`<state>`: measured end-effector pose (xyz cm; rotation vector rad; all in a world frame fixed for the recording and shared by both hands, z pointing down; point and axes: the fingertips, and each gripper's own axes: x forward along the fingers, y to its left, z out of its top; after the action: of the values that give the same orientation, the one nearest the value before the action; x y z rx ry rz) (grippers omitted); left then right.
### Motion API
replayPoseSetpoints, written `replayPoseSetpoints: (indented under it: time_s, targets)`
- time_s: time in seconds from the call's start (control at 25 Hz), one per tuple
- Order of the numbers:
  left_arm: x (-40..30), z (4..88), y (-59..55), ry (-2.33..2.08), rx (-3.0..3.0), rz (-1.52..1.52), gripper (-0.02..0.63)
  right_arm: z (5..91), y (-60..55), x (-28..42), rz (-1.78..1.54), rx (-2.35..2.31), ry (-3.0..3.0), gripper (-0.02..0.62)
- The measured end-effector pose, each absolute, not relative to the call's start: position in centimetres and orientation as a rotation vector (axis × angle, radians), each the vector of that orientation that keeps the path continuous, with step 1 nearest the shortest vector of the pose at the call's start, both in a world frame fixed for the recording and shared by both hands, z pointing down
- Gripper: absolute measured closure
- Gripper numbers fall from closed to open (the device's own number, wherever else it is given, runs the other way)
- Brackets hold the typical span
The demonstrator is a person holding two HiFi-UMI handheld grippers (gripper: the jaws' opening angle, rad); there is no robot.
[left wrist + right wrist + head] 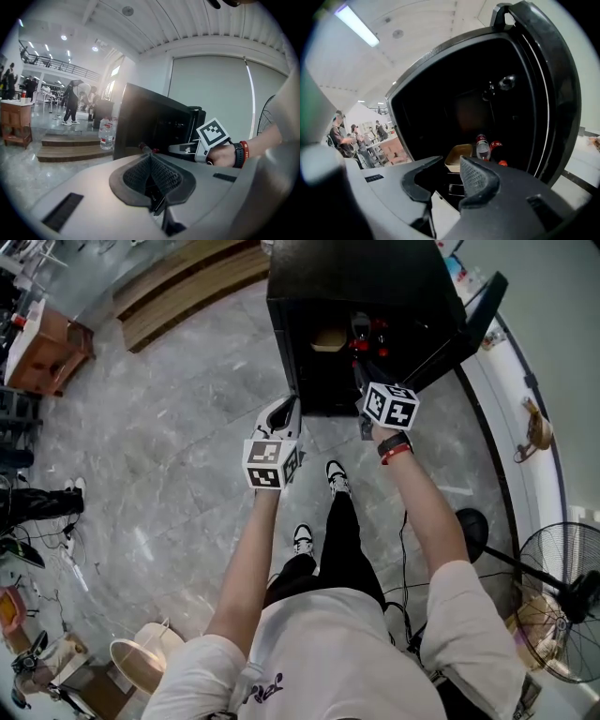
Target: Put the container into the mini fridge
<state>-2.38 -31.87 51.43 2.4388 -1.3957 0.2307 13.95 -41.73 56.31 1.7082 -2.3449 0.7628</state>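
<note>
**Holding nothing before the open mini fridge (361, 277)**

The fingers (479, 180) of the right gripper (450, 161) stand apart with nothing between them. The fingers (165, 176) of the left gripper (150, 155) are pressed together, empty. Past them, the tan container (457, 153) sits inside the black fridge, just beside two red-labelled bottles (483, 148). The door (562, 93) hangs open over the grey floor (169, 446).

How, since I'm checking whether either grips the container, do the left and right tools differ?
The left tool has its jaws pressed together; the right tool has its jaws apart. The left tool sits outside the mini fridge, off its front corner; the right tool faces the open front, looking in at the container inside. Both tools hold nothing.
</note>
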Motion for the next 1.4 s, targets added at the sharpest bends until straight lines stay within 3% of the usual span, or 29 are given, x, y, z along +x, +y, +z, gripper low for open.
replayPoseSetpoints:
  time_s: [0.64, 1.4]
  targets:
    - [-2.5, 44.0, -28.2, -1.369, 2.521, 0.266, 0.588, 48.1, -32.9, 15.2, 0.766, 1.776, -2.333, 0.548]
    - [-6.0, 39.8, -21.1, -1.399, 2.506, 0.217, 0.588, 40.8, -22.7, 15.4, 0.649, 1.796, -2.383, 0.580]
